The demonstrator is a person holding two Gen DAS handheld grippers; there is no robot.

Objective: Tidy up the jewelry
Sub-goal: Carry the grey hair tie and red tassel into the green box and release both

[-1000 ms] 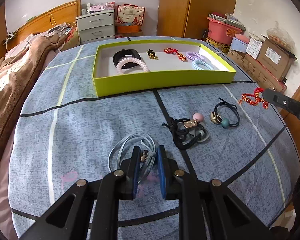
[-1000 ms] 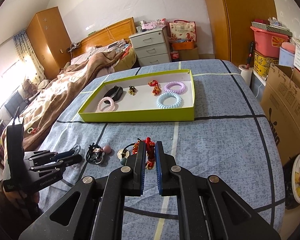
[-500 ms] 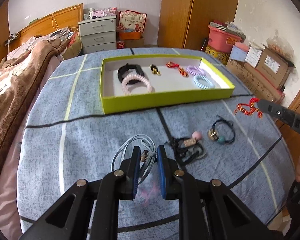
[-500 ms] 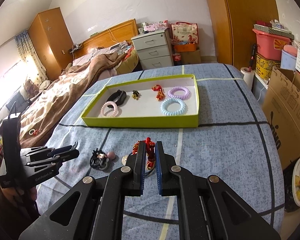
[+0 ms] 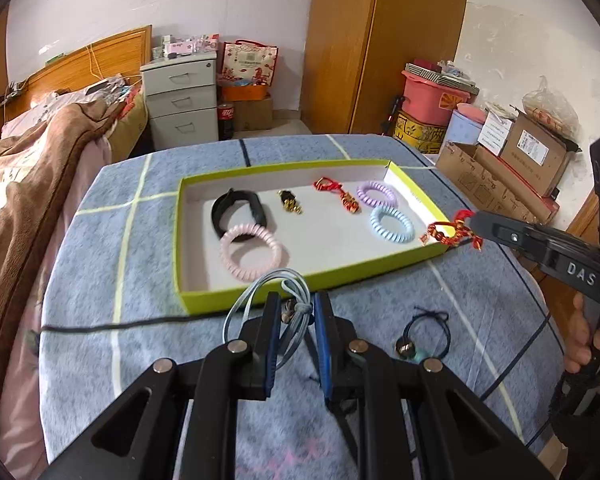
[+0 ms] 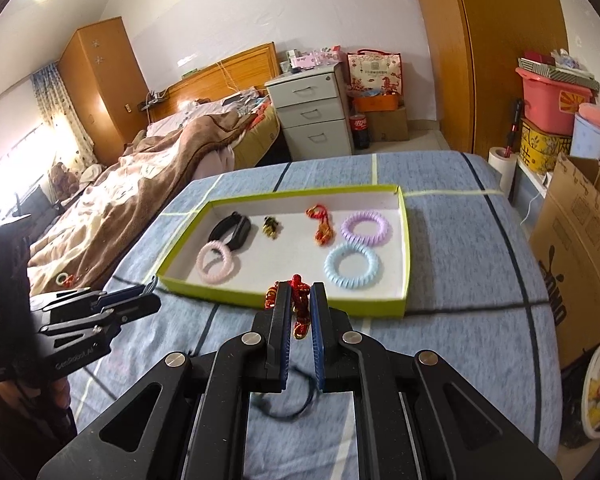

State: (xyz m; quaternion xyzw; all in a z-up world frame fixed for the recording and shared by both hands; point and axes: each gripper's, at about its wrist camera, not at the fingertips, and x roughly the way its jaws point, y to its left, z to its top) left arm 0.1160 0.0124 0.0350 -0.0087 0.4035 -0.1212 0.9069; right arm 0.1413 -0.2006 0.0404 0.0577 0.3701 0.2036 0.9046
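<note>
While both tongs carry loads toward green tray (image 5: pixel 364 270): left tongs (image 5: pixel 296 312) clamp blue cord bracelet (image 5: pixel 260 292), right tongs (image 6: pixel 300 300) clamp red knotted charm (image 6: pixel 300 304). Advise release over bare tray floor, clear of coil rings.

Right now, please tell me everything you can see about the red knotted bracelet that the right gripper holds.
The red knotted bracelet is woven red cord with small gold-coloured charms and a short tassel hanging below. It looks soft and limp. The right gripper is shut on it, pinching it between both pads, so it hangs clear of the blue bedspread. In the left wrist view it hangs at the near right corner of the yellow-green tray; whether it touches the rim is unclear.
</note>
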